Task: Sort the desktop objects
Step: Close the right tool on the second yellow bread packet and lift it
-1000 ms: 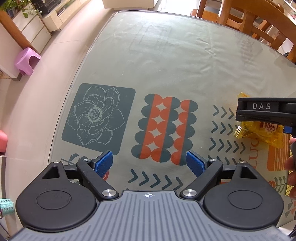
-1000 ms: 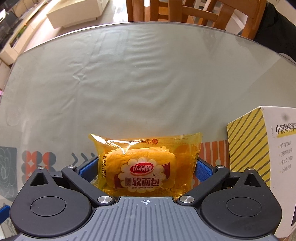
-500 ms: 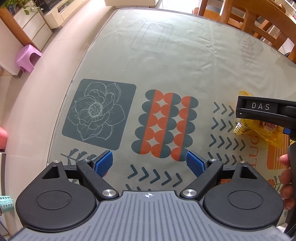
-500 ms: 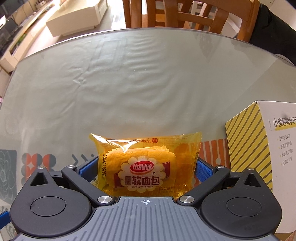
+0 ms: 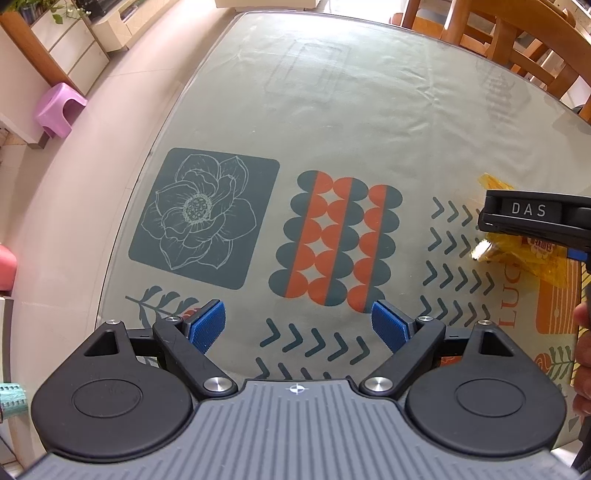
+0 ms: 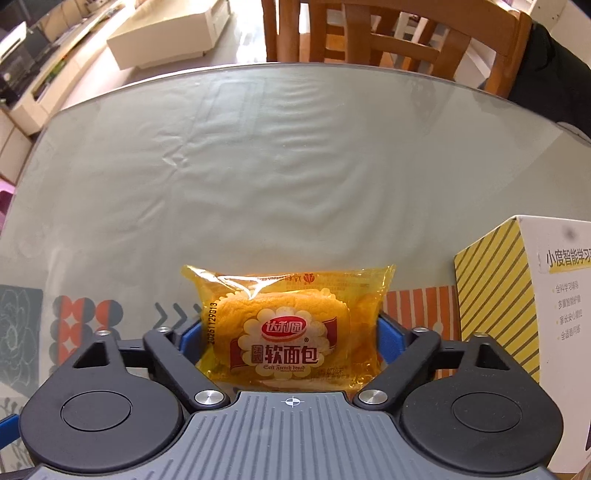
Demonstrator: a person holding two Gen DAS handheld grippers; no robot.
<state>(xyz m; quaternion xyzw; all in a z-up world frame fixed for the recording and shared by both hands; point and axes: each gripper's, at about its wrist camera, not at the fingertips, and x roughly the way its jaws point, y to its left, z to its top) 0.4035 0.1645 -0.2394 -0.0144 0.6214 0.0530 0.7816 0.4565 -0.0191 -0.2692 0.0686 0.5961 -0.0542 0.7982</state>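
Glass-covered tabletop (image 5: pixel 369 110) with a pale cloth under the glass, printed near the close edge with a dark flower square (image 5: pixel 203 218), a block of orange and dark circles (image 5: pixel 336 236) and rows of small chevrons (image 5: pixel 458 266). Wooden chairs (image 6: pixel 369 33) behind the far edge of the tabletop. White box with yellow and black stripes (image 6: pixel 517 306) standing upright at the right edge of the tabletop, Chinese text printed on its white side. Purple stool (image 5: pixel 59 109) on the floor beyond the left edge, well apart from the tabletop. Left gripper (image 5: pixel 298 325) hovering above the near edge, over the chevron print, blue fingers (image 5: pixel 207 325) spread wide with nothing between them. Right gripper (image 6: pixel 290 332) toward the near right part of the tabletop, just beside the striped box, its blue fingers (image 6: pixel 388 332) pressing from both sides on a yellow bread packet (image 6: pixel 288 325). Packet held flat and facing up, with a red logo, the words "Soft French bread" and a date code along its left seam; far seam of the packet sticking out past the fingers. From the left wrist view, the same right gripper (image 5: pixel 570 254) seen side-on at the right edge of the picture, marked "DAS", with the crinkled yellow bread packet (image 5: pixel 517 251) hanging out below it above the orange print; whether the packet touches the glass, cannot tell. Part of a hand (image 5: pixel 583 350) visible at the right border, below that gripper.
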